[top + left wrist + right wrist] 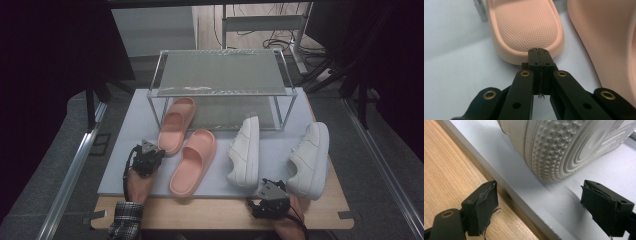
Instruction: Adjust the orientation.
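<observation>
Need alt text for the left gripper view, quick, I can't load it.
The left gripper, black jaws shut together, points at the rounded end of a peach foam slide sandal lying on the pale grey mat. A second peach slide lies at the right.

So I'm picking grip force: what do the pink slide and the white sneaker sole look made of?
Pink slide: looks like soft moulded foam, matte, going by its one-piece body and finely dimpled footbed. White sneaker sole: likely rubber, matte, with moulded studs and curved ridges. The upper's material I cannot tell.

Dim, dark-edged high view (table softly lit from above); gripper views brighter, their near jaws slightly blurred.
</observation>
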Demonstrator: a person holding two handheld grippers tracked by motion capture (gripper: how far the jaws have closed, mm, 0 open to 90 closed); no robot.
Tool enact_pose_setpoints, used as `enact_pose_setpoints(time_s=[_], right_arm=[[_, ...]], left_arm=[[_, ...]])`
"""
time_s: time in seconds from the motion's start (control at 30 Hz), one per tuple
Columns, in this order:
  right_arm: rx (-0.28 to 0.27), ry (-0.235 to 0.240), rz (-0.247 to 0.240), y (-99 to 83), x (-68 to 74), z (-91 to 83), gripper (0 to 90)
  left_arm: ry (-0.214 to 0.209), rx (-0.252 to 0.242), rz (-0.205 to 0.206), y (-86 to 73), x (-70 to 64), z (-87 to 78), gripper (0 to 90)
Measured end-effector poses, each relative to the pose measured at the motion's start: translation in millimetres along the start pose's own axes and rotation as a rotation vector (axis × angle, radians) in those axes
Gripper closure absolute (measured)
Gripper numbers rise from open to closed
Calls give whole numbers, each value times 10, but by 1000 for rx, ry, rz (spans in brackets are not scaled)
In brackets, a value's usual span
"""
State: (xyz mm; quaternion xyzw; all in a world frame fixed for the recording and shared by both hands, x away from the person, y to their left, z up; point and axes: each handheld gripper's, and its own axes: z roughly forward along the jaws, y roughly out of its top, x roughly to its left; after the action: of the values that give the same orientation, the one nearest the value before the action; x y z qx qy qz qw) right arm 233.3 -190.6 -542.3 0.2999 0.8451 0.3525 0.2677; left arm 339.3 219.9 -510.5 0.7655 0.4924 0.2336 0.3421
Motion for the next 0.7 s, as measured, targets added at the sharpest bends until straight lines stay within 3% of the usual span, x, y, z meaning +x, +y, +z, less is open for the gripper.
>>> enact_pose_setpoints(time_s=[0.33,0.7], right_arm=[[0,1,1,0,0,0,147],[0,4,-5,-2,-7,-1,147]], left_arm=[[12,-37,-10,160,9,60,900],[4,-35,-8,327,-31,222,899]])
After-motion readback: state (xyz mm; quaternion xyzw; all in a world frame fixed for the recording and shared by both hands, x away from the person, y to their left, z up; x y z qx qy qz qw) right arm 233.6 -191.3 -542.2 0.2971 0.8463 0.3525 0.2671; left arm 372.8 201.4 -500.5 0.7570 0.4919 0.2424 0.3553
